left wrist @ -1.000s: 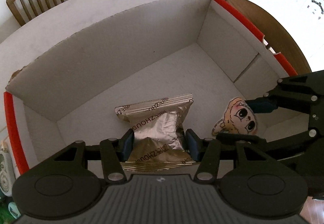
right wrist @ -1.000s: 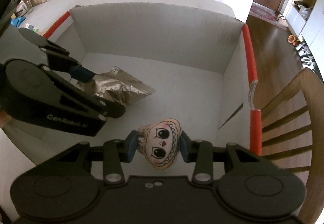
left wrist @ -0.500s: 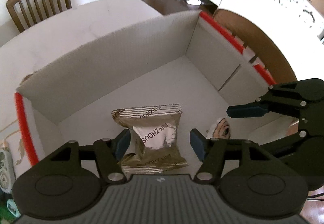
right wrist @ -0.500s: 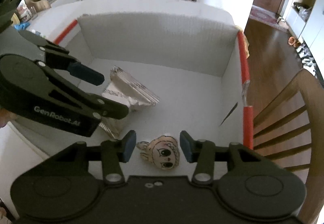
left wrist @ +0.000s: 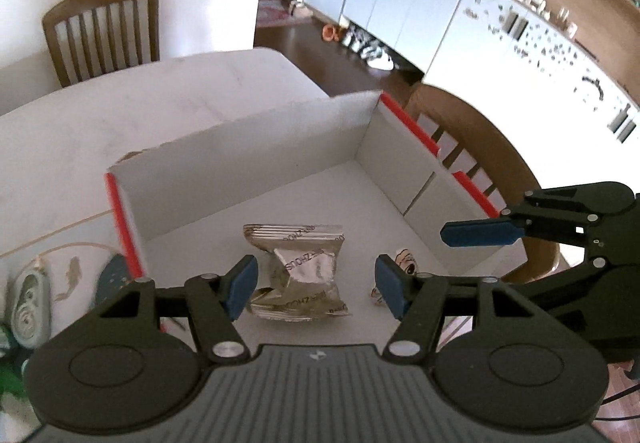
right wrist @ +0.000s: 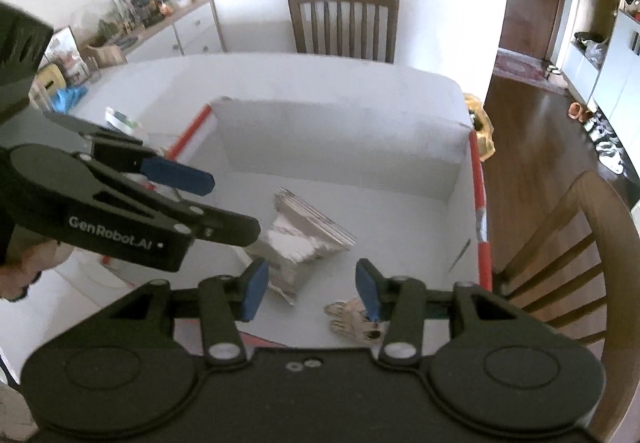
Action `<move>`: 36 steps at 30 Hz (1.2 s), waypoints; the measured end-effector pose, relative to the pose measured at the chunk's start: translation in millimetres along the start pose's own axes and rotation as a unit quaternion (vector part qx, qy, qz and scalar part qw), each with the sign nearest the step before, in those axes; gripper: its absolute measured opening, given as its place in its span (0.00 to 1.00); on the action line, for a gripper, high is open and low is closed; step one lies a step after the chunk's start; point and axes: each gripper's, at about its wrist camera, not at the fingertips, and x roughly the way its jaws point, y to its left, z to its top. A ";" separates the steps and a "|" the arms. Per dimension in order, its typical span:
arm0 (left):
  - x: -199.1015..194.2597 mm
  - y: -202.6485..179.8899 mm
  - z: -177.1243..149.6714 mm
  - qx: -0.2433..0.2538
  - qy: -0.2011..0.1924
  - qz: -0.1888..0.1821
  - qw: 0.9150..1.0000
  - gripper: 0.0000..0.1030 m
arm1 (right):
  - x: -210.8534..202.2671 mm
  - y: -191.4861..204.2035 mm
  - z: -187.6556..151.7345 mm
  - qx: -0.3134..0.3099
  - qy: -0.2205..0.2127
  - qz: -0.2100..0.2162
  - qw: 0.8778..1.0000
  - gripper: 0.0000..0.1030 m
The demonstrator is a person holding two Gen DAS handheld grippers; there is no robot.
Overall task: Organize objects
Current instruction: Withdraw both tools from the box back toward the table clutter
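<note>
A white cardboard box with red-taped edges stands on the table. On its floor lies a silver foil snack packet. Just to its right lies a small cartoon-face figure. My left gripper hangs open above the packet, its blue pads clear of the foil. My right gripper is also open with nothing between its pads; the figure lies below its right finger. Each gripper shows in the other's view: the right one's finger and the left one's finger.
Wooden chairs stand at the table's far side and close by the box's right wall. A grey-green gadget and small items lie left of the box. A hand holds the left gripper.
Both grippers let go, the left of the foil packet and the right of the face figure, and rose out of the box. Both items now lie on the box floor.
</note>
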 end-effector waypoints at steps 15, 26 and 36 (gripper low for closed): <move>-92.2 55.6 -46.6 -0.022 -0.076 0.025 0.997 0.62 | -28.6 67.6 11.7 0.003 -0.052 0.002 0.999 0.54; -137.8 109.1 -92.2 -0.045 -0.091 0.045 0.994 0.68 | -18.2 120.5 16.4 0.013 -0.059 0.017 0.998 0.62; -166.6 156.9 -121.5 -0.061 -0.105 0.065 0.990 0.91 | -4.5 164.5 16.8 0.016 -0.066 0.027 0.997 0.79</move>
